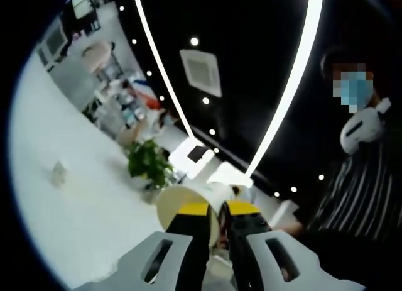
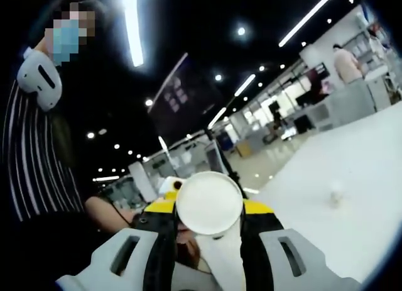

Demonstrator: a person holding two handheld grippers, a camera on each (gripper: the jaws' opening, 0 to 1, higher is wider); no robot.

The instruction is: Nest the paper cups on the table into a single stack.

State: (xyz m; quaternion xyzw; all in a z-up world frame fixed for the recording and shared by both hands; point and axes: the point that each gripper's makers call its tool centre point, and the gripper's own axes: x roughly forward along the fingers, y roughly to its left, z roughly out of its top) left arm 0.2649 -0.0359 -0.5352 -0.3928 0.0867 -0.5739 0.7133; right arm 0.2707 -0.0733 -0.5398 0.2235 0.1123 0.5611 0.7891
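Tiny blurred object (image 2: 336, 192) on table (image 2: 364, 178)

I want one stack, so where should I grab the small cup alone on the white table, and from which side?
Take the lone cup by its side wall, coming level from the side, one jaw each side; a round body suits that. It looks too small to tell which end is up. The left gripper and right gripper each hold a paper cup, so nest those first.

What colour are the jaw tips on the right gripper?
Yellow tips on black jaws, flanking the white paper cup held by the right gripper. Clearest in the right gripper view.
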